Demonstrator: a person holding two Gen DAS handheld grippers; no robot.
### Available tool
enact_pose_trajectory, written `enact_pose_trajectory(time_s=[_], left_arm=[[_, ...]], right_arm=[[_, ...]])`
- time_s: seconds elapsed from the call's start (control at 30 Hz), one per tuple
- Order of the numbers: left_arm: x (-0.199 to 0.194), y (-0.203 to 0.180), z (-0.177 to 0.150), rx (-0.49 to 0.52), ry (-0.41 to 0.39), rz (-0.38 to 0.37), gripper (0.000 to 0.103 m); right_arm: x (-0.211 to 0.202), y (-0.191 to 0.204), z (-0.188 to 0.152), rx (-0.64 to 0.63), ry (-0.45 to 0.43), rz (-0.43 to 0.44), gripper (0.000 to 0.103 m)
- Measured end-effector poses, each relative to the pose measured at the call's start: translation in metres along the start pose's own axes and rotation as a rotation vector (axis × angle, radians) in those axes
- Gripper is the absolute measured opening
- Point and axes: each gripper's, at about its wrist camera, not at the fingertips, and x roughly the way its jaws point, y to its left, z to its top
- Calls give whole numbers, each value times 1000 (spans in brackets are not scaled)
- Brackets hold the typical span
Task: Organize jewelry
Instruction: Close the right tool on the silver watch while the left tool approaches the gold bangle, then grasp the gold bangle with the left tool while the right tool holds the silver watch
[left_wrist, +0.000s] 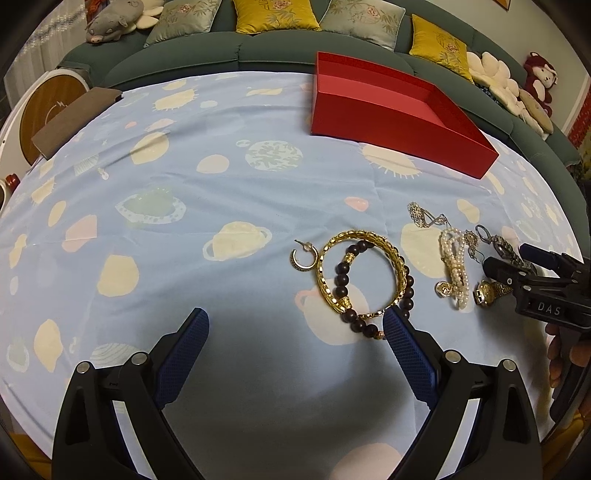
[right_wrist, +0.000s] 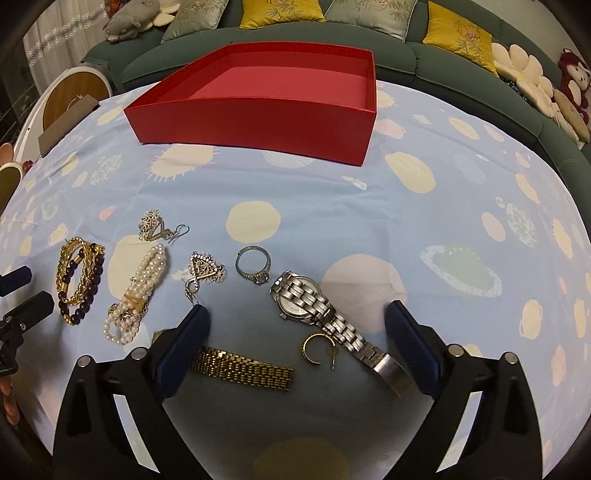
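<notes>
Gold watch face hidden behind right tool finger.

Pale blue cloth on desk, printed with cream, pink and mint planets. Red box, pinker inside. Gold bangle around dark brown beads. White pearl bracelet. Silver watch, gold watch band. Blue textured fingers, black frames.

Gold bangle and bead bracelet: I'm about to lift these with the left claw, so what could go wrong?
The dark bead bracelet lies threaded through the gold bangle, so lifting one may drag the other. The small gold hoop earring sits right beside them and could get knocked. The open left claw has one finger already over the beads.
</notes>
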Motion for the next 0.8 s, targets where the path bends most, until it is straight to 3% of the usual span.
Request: enact_pose_trajectory(time_s=[0.13, 0.33, 0.57, 0.6, 0.67, 0.7, 0.8], left_arm=[[4, -3, 0, -3, -1, 20, 93], [3, -7, 2, -12, -7, 19, 93], [7, -14, 4, 12, -1, 21, 93], [7, -14, 5, 14, -3, 22, 91], [6, -13, 6, 14, -6, 24, 91], [7, -12, 7, 12, -8, 22, 88], [8, -13, 7, 15, 2, -6, 78]], right_arm=[[-5, -6, 0, 20, -22, -2, 70], [-9, -19, 1, 68, -33, 10, 48], [-6, -12, 2, 22, -36, 4, 48], [-7, -12, 2, 20, -36, 9, 46], [-8, -10, 2, 14, -36, 20, 29], [-9, -10, 2, 18, -32, 21, 26], [-11, -11, 1, 28, -28, 28, 25]])
